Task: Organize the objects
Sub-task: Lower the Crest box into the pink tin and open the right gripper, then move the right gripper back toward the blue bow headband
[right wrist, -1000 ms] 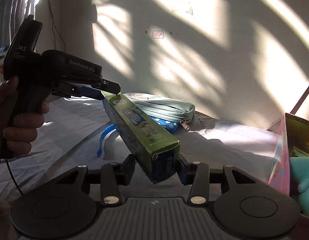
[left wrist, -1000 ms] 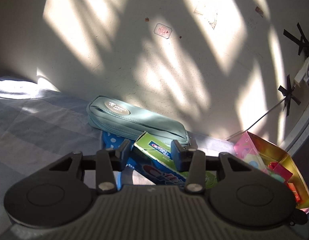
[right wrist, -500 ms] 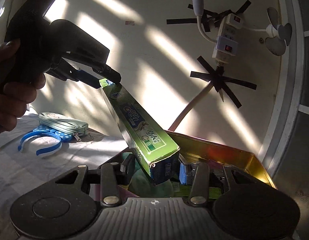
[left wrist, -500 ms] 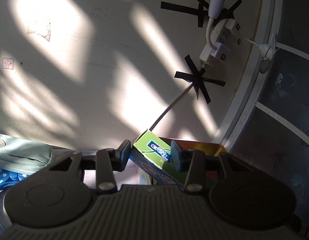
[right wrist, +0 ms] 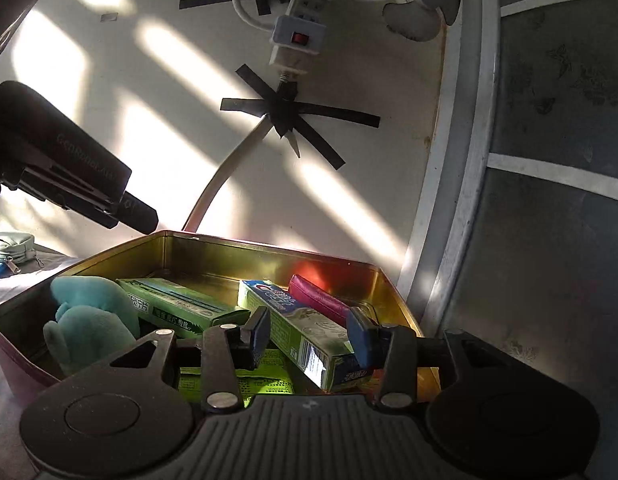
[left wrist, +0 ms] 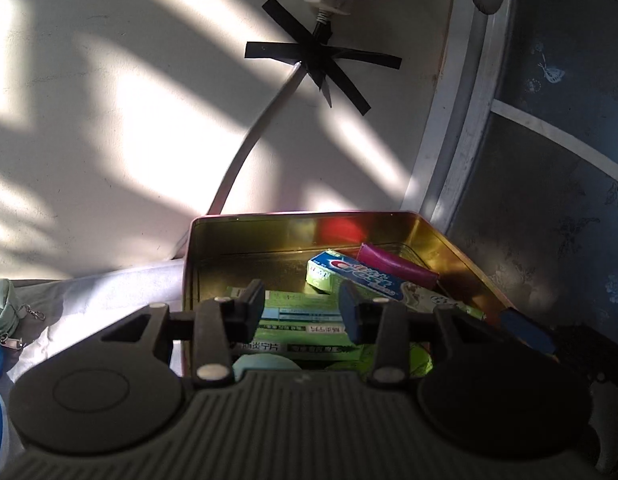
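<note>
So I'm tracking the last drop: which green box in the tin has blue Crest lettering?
The toothpaste box between the right gripper fingers, leaning on the pink pouch.

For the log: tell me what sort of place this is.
Probably a room at home: a power strip taped to a plastered wall, a cloth-covered surface, and a gold tin holding a Crest toothpaste box.

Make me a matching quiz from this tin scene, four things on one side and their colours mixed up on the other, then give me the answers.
Things:
1. plush toy
2. pouch
3. tape on the wall
4. inside of the tin

Colours:
A. black
B. gold
C. teal
D. magenta

Pairs: 1-C, 2-D, 3-A, 4-B
</note>
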